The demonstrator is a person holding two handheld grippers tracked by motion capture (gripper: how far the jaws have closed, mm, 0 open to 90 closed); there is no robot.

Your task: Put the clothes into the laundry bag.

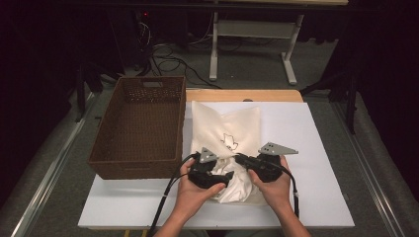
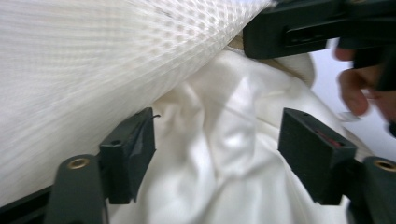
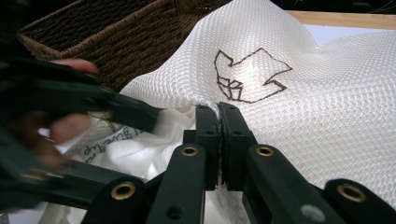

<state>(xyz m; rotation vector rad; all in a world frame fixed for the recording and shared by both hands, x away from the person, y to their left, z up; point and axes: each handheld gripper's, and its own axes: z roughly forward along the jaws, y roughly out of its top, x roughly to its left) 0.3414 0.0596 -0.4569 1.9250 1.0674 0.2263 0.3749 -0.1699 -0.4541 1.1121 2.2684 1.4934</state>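
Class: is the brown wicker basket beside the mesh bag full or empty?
Empty: the high view shows the basket's bare woven floor, with nothing inside.

A white mesh bag (image 3: 299, 112) bore a brown outline motif (image 3: 250, 77); white cloth (image 2: 233, 154) lay beside a dark-brown woven basket (image 1: 141, 126).

A laboratory or recording studio: a white-topped table (image 1: 316, 148) stands on grey carpet (image 1: 247, 69) in a dark, black-curtained room, with loose cables (image 1: 168, 61) trailing across the floor and the white metal frame of another table (image 1: 257, 44) behind.
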